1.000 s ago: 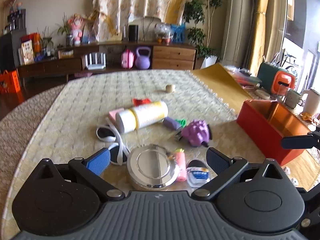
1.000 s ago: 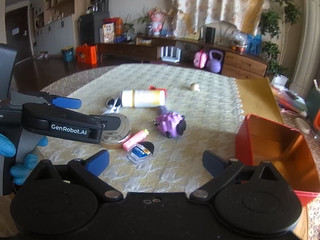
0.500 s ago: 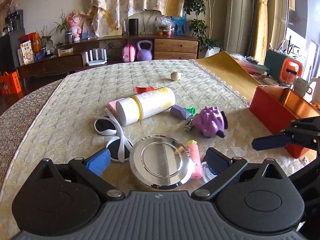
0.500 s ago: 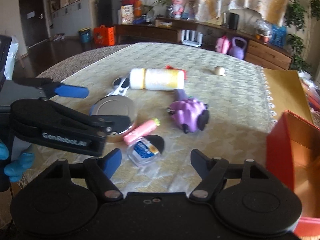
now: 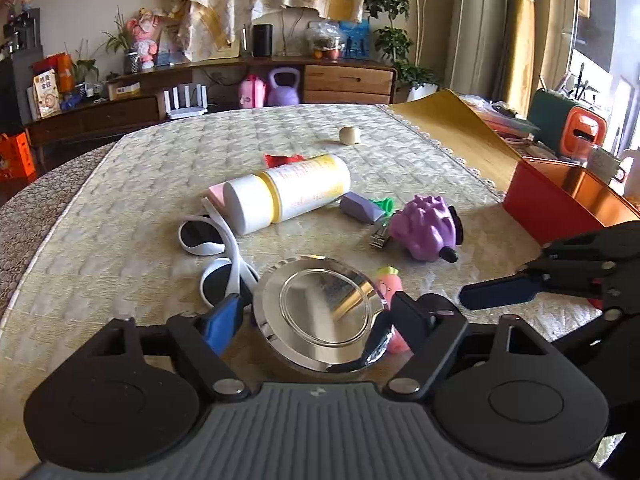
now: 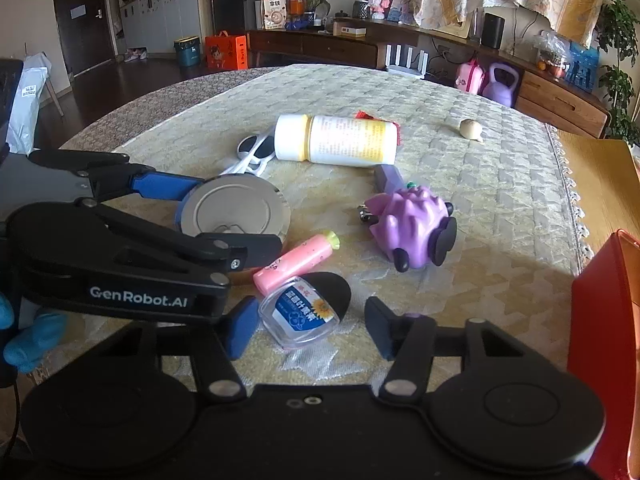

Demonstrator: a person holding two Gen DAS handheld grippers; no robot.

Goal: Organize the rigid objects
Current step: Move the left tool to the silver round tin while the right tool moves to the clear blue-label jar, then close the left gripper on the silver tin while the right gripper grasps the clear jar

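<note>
The left gripper [image 5: 316, 316] is closing around the round silver tin [image 5: 320, 314], which sits near the table's near edge; its blue pad [image 6: 160, 188] looks to be at the rim, though I cannot tell whether either finger is pressing yet. The right gripper [image 6: 306, 330] is closing too, its fingers either side of a small clear plastic box with a blue label [image 6: 298, 316], not yet touching it by the look of things. The red bin [image 5: 568, 200] waits at the table's right edge, well apart from both.

The tin is smooth and shallow, so I'd judge it could slip or tip out of the fingers if pinched off-centre; the white sunglasses [image 5: 218, 248] lie just beside it and might get dragged along. The pink tube [image 6: 296, 258] touches the little box and the tin's side; a closing finger could knock it rolling toward the purple spiky toy [image 6: 412, 228].
</note>
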